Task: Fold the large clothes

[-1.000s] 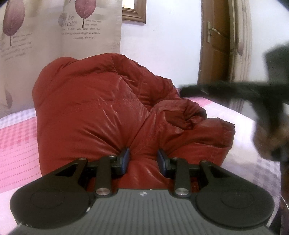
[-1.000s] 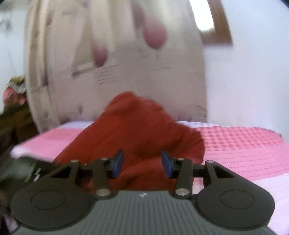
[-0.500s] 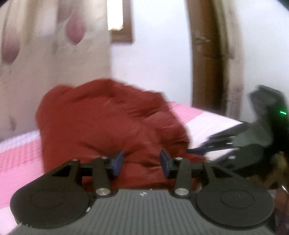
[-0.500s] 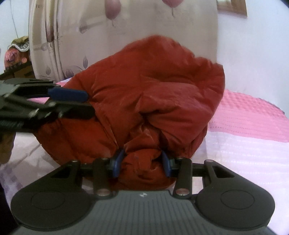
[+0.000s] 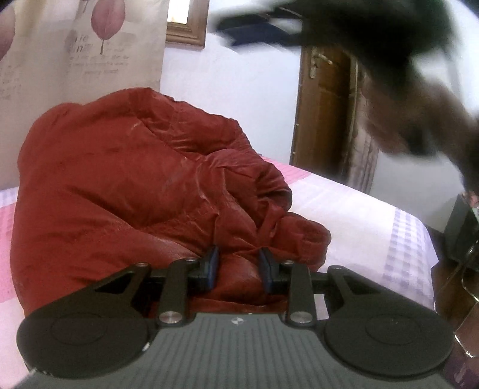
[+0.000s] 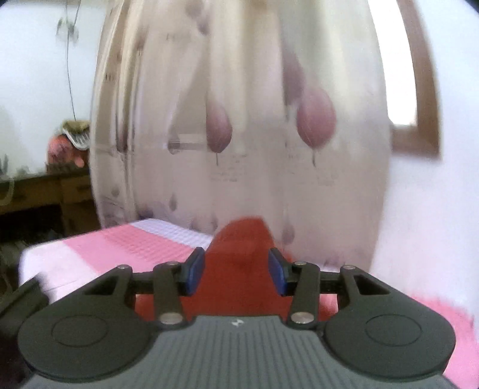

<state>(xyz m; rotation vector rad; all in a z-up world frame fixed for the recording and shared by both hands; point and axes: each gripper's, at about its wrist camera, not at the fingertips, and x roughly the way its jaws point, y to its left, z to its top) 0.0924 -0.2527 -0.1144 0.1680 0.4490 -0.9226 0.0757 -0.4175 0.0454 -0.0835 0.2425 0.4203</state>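
Observation:
A bulky dark-red padded jacket (image 5: 125,191) lies in a crumpled heap on the bed (image 5: 353,215). My left gripper (image 5: 239,269) is open, low at the heap's near edge, with red fabric between its pads. My right gripper (image 6: 236,270) is open; in its blurred view the top of the red jacket (image 6: 239,269) shows between and beyond its pads, and whether it touches them I cannot tell. In the left wrist view the right gripper (image 5: 269,31) and the hand holding it appear as a dark blur high at upper right.
The bed has a pink-and-white checked cover (image 6: 125,248). A leaf-print curtain (image 6: 239,119) hangs behind it, beside a wood-framed window (image 5: 185,27). A brown door (image 5: 323,119) stands at the right. A dark wooden desk (image 6: 45,191) with clutter is at the left.
My right gripper has risen from the jacket's folds to high above the bed and now faces the curtain. My left gripper has moved closer to the heap's edge. Both stay open.

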